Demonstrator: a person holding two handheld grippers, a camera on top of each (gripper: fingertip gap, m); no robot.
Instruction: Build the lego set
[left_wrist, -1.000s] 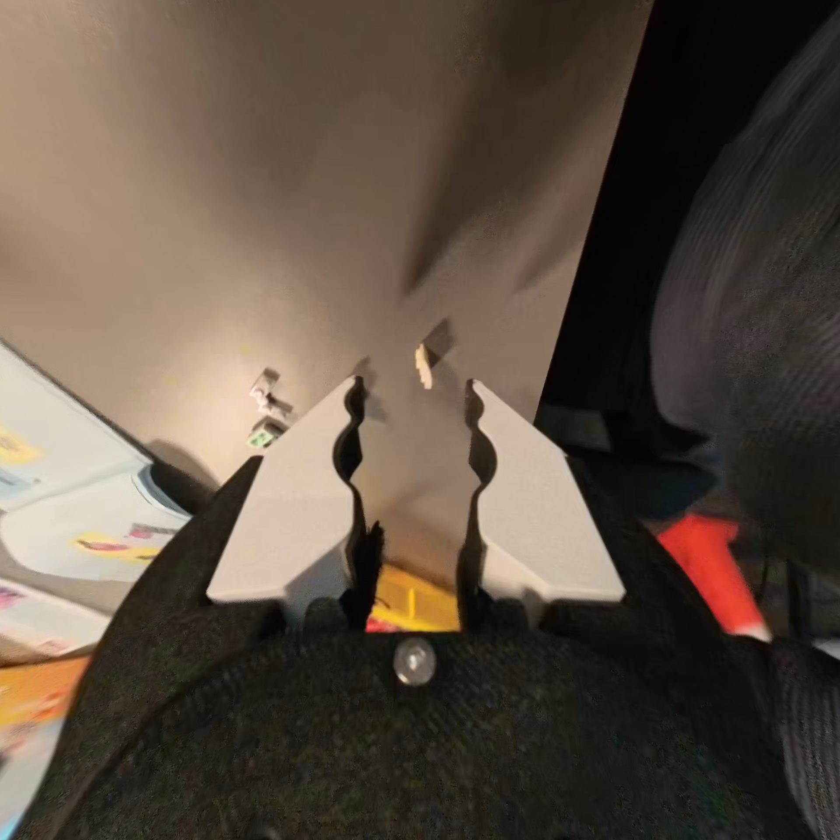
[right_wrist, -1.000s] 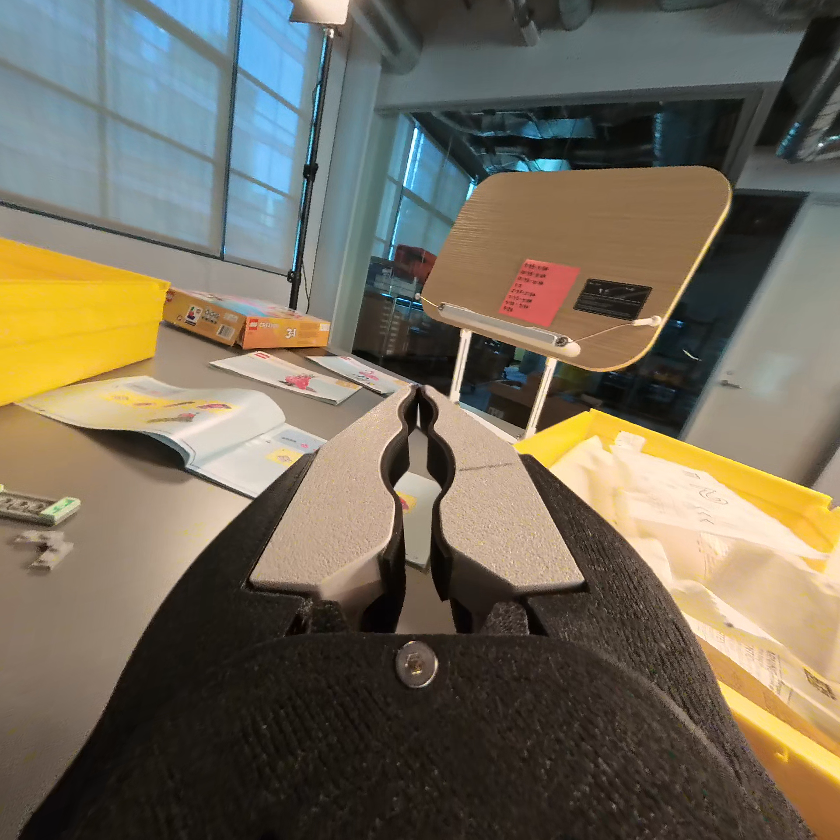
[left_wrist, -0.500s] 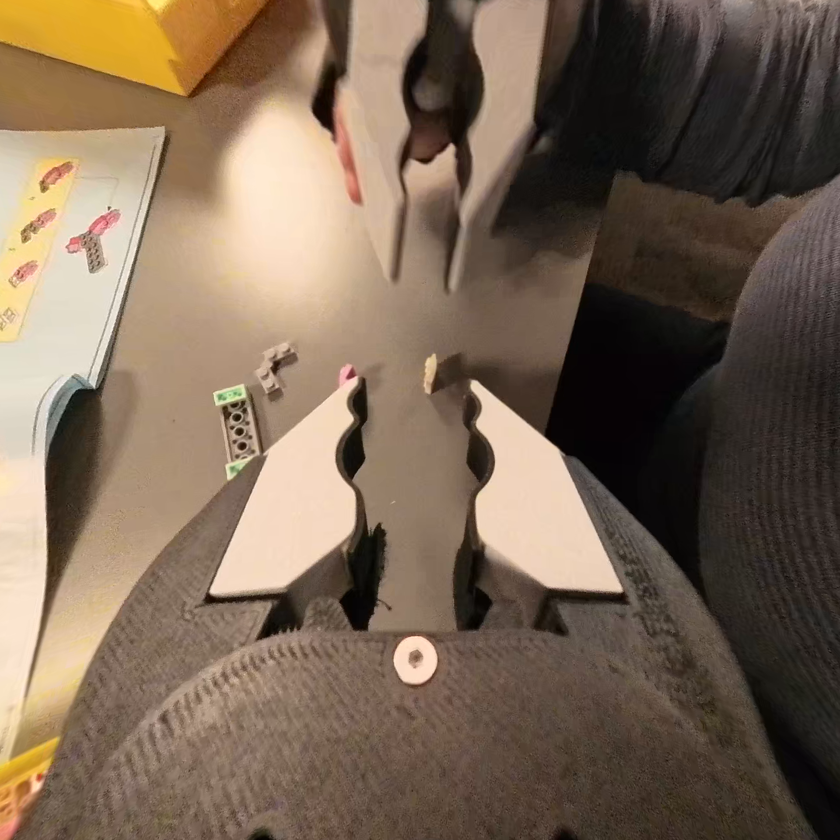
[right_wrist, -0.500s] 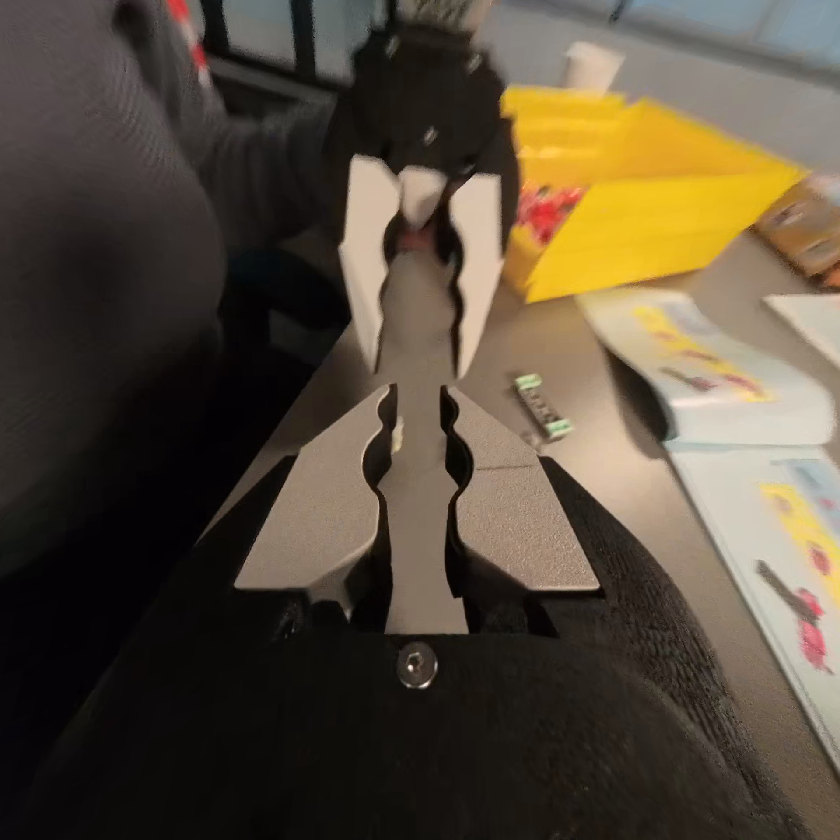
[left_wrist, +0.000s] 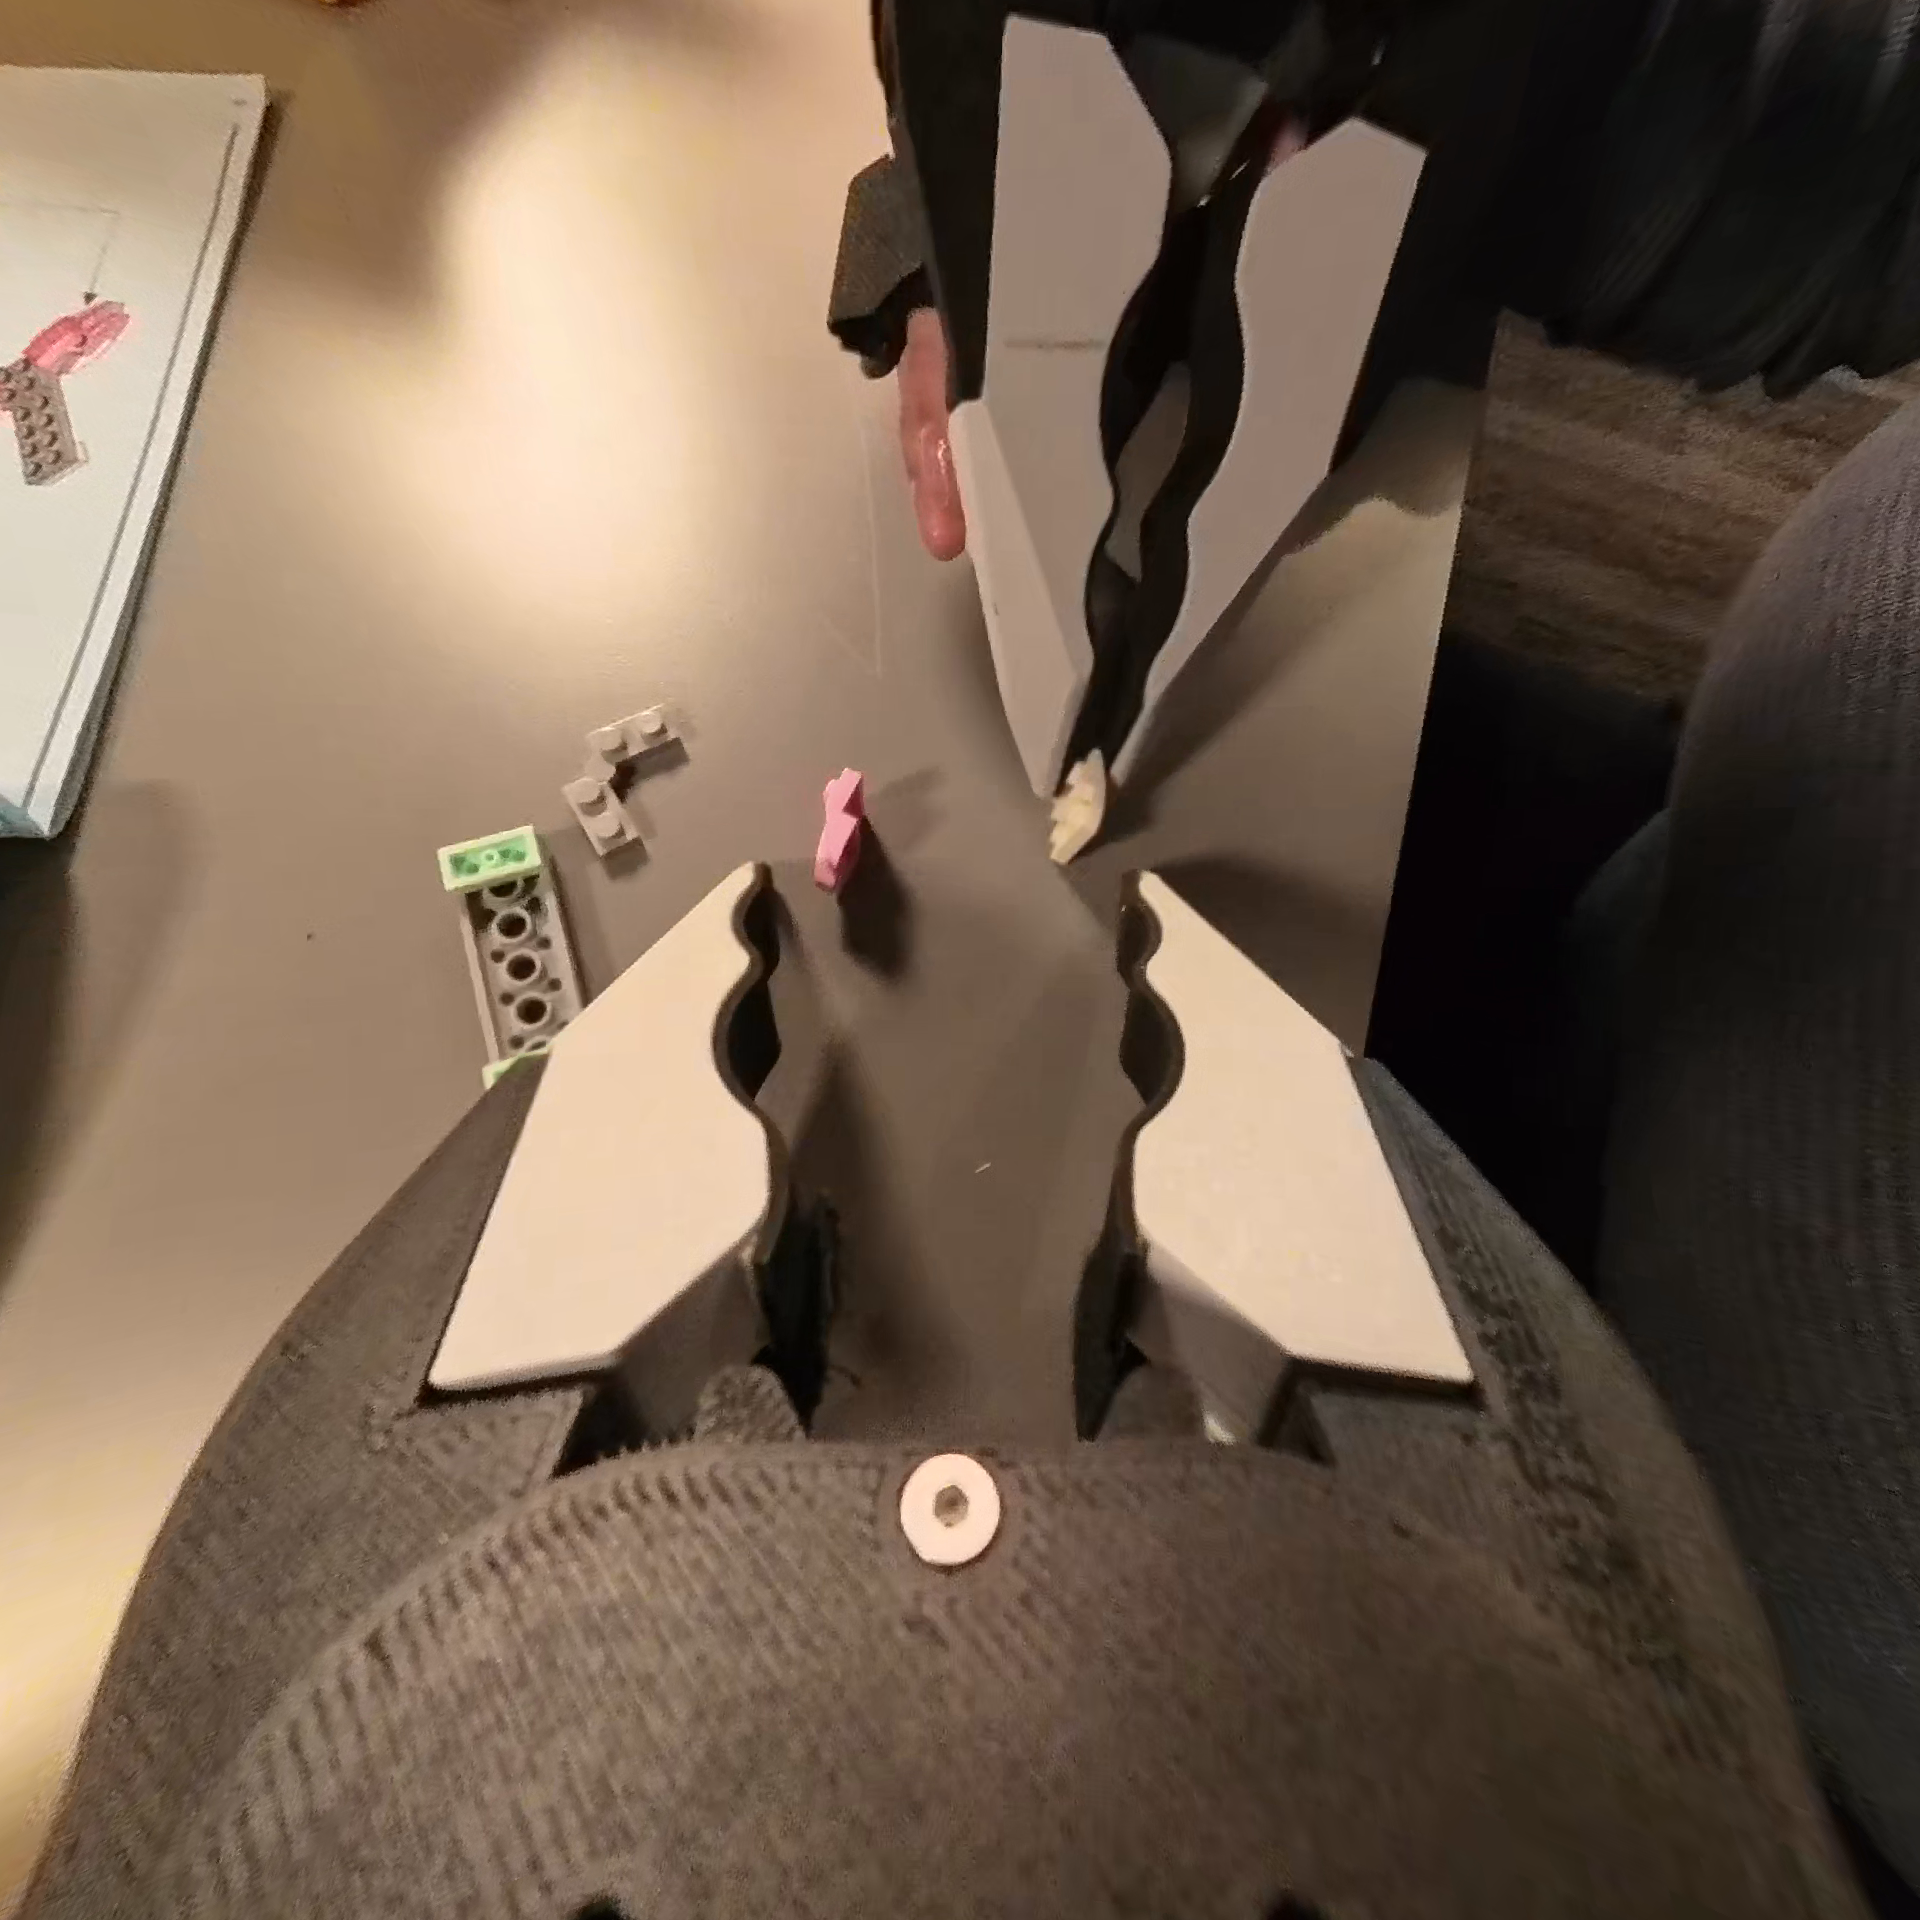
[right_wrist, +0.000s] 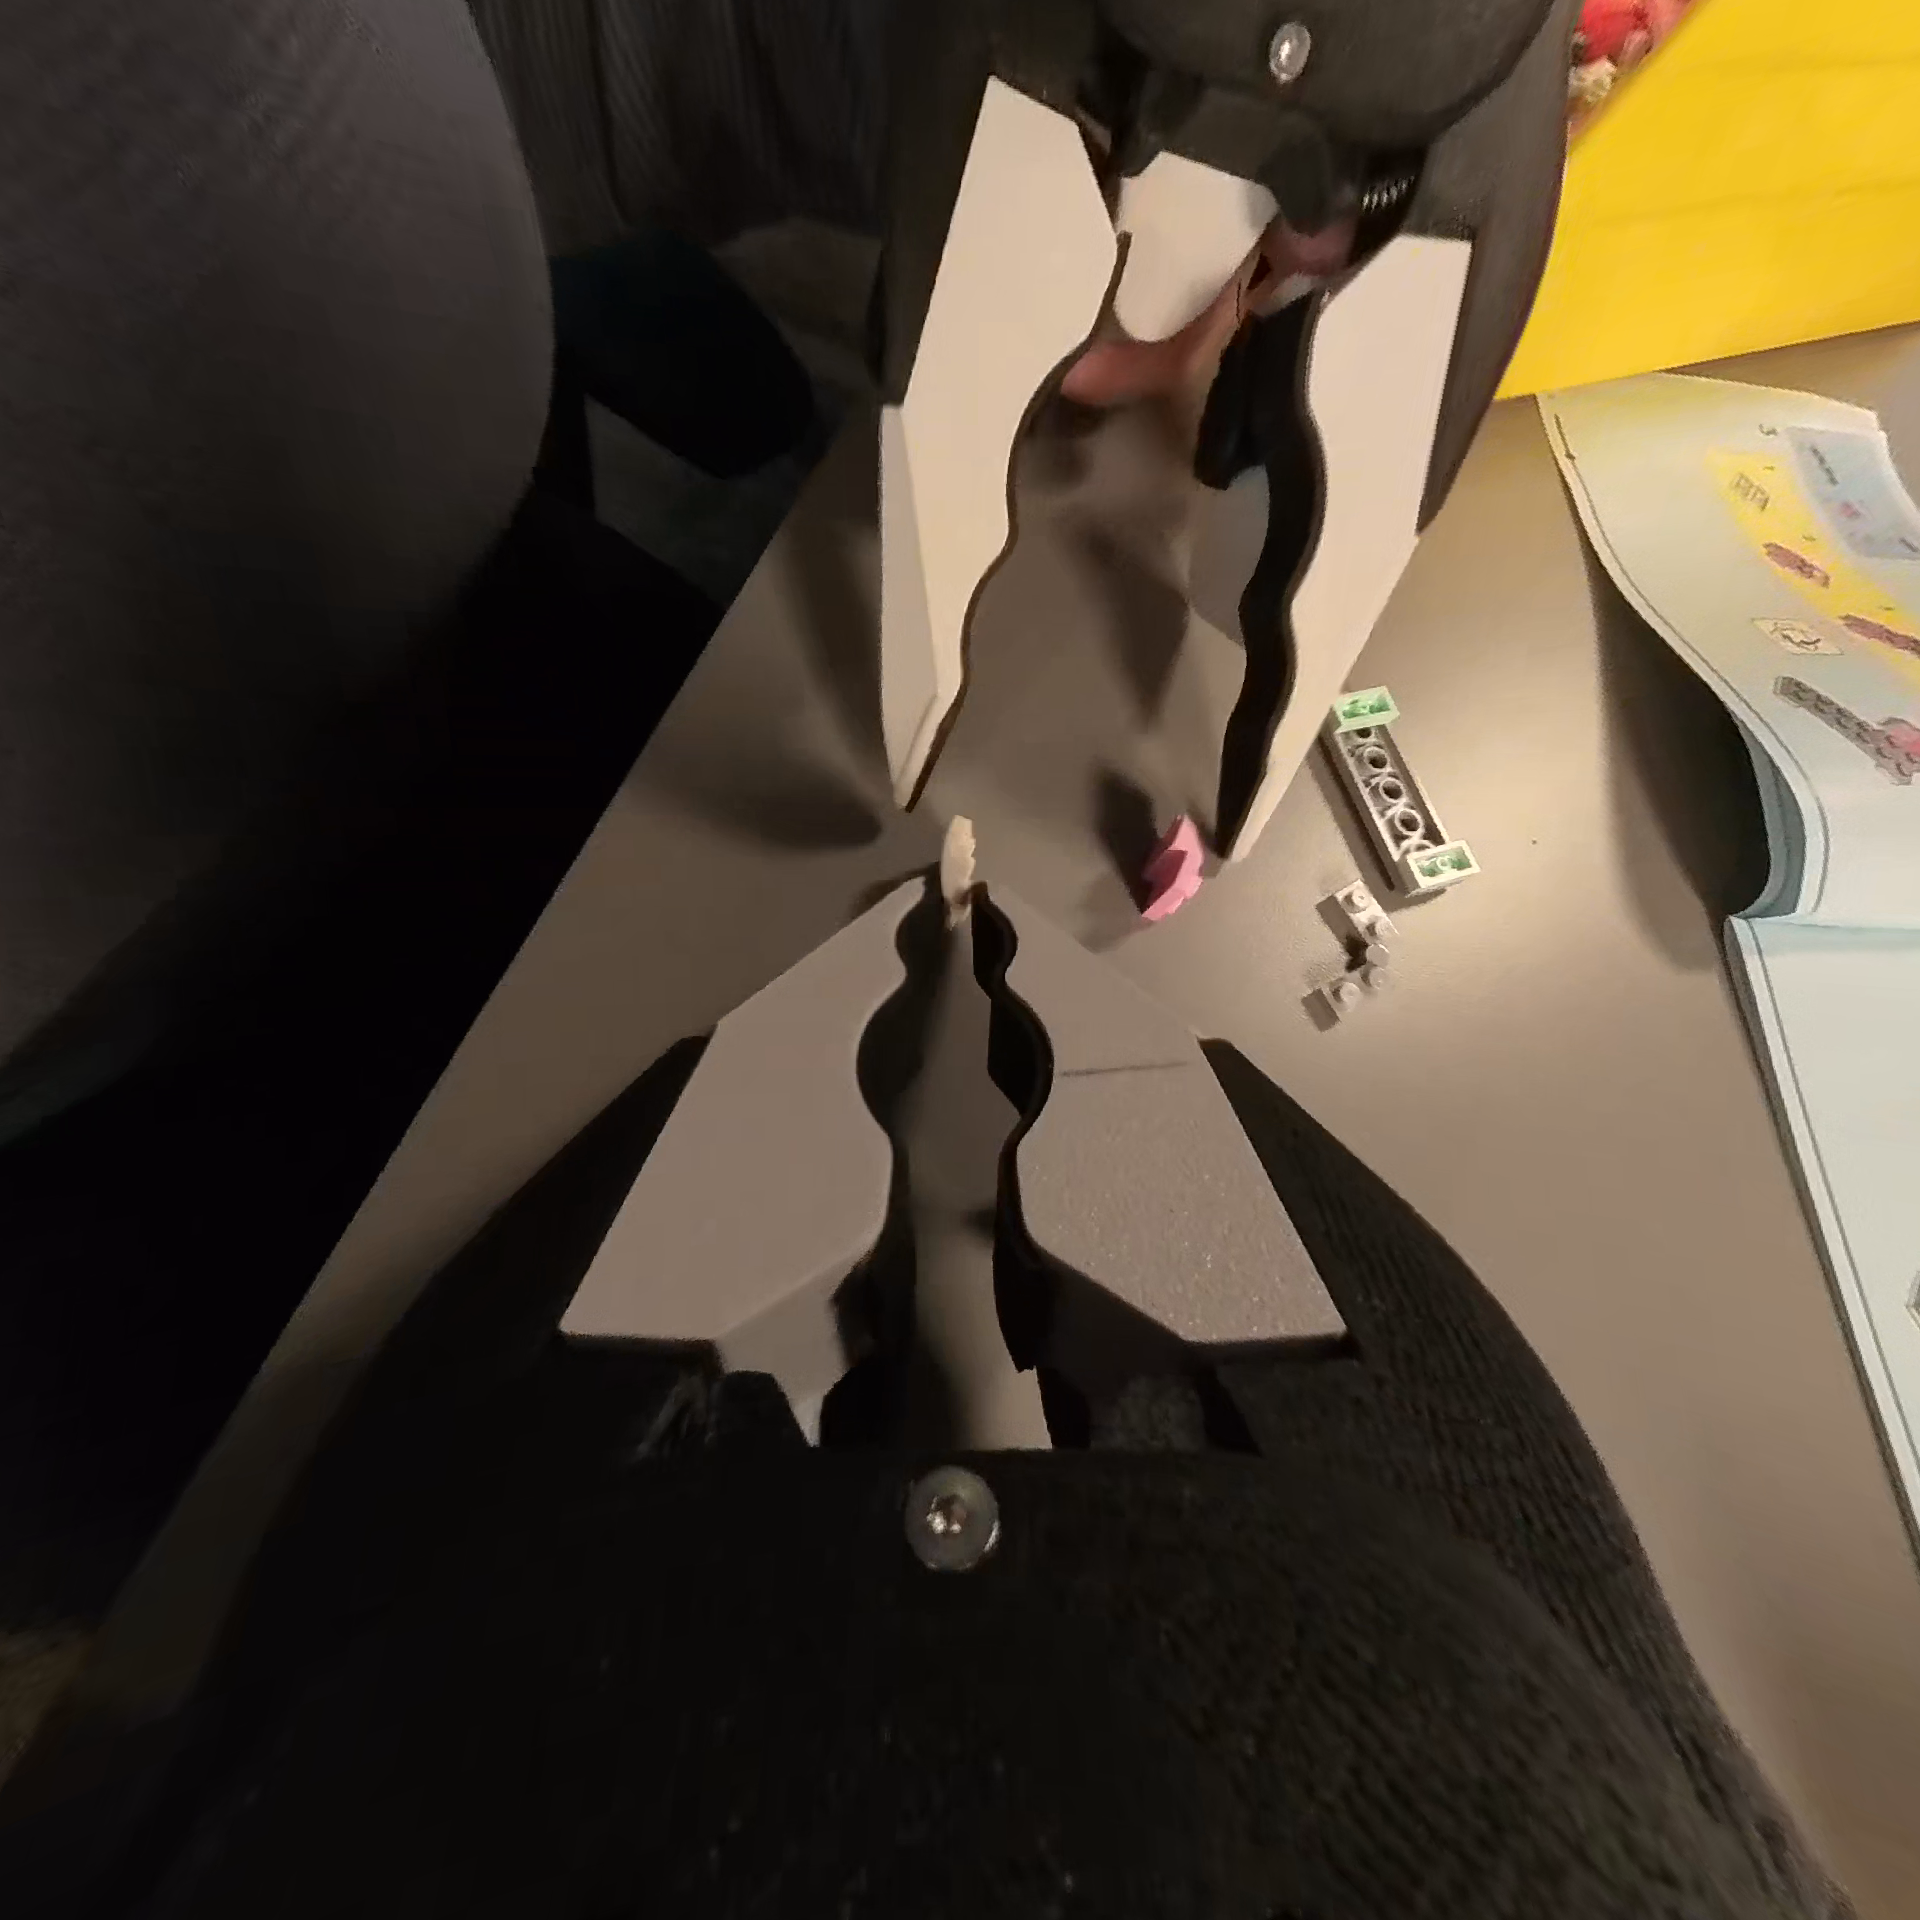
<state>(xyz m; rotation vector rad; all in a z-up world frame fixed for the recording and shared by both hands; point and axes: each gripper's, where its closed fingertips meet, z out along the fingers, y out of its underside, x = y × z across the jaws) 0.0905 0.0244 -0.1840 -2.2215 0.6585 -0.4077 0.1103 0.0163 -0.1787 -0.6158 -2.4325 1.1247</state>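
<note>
The right tool (right_wrist: 954, 899) is clenched on a small cream brick piece (right_wrist: 957, 868), its fingertips pinching it near the worktop (left_wrist: 520, 436) edge. The left tool (left_wrist: 940, 883) is released, jaws wide apart, with a pink brick piece (left_wrist: 840, 831) just beside its left fingertip. Beyond the pink piece lie a grey angled plate (left_wrist: 618, 779) and a grey holed beam with green ends (left_wrist: 509, 935), with an instruction booklet (left_wrist: 94, 416) farther off.

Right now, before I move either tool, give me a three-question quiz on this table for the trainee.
1. True or false: the left tool is shut.
2. The small plastic piece pinched at the tips of the right tool is: A pink; B cream; C green.
3. Fill in: the long grey brick with holes carries end pieces coloured ___.
Key: 1 false; 2 B; 3 green.
</note>
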